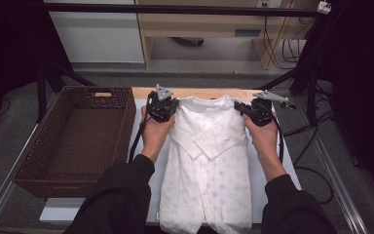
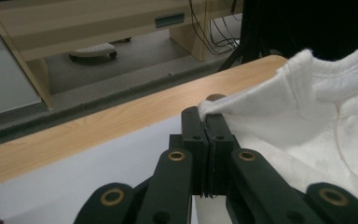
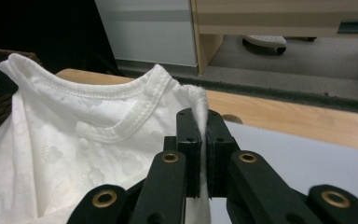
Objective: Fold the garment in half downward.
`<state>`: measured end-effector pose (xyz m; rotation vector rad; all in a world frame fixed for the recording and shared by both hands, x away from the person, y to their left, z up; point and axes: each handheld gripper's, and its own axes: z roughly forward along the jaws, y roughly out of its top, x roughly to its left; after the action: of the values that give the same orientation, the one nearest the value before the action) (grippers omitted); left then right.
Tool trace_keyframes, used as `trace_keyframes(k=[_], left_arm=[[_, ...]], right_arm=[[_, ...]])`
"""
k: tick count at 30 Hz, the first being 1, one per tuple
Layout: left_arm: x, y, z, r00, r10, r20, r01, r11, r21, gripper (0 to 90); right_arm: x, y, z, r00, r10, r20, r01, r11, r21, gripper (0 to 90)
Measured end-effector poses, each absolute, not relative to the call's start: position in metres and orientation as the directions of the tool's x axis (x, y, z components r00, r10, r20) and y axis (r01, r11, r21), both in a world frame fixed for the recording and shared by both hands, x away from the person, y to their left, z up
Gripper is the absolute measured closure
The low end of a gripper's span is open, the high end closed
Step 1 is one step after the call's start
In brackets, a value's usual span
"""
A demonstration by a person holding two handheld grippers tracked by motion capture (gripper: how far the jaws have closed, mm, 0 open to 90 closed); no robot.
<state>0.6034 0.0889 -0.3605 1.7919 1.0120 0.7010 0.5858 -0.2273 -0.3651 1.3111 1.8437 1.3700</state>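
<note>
A white baby garment lies lengthwise on the white mat, sleeves folded across its chest, neckline at the far end. My left gripper is shut on the garment's left shoulder; in the left gripper view the gripper pinches a corner of the fabric. My right gripper is shut on the right shoulder; in the right gripper view the gripper clamps the shoulder edge beside the ribbed collar. Both shoulders are raised a little off the table.
A dark wicker basket stands empty at the left of the mat. The wooden table edge runs along the far side. Cables hang at the right, and a dark frame surrounds the table.
</note>
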Motion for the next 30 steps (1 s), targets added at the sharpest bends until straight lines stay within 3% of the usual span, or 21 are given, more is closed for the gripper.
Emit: trace_keyframes(k=[15,30], left_arm=[[0.602,0.091,-0.358,0.494,0.865,0.085,0.341,-0.283,0.896,88.8],[0.603,0.093,-0.359,0.482,0.873,0.068,0.355,-0.266,0.896,88.7]], right_arm=[[0.587,-0.218,-0.357,-0.439,0.893,0.104,0.388,0.084,0.918,87.0],[0.583,-0.212,-0.359,-0.396,0.917,0.055,0.381,0.11,0.918,87.0]])
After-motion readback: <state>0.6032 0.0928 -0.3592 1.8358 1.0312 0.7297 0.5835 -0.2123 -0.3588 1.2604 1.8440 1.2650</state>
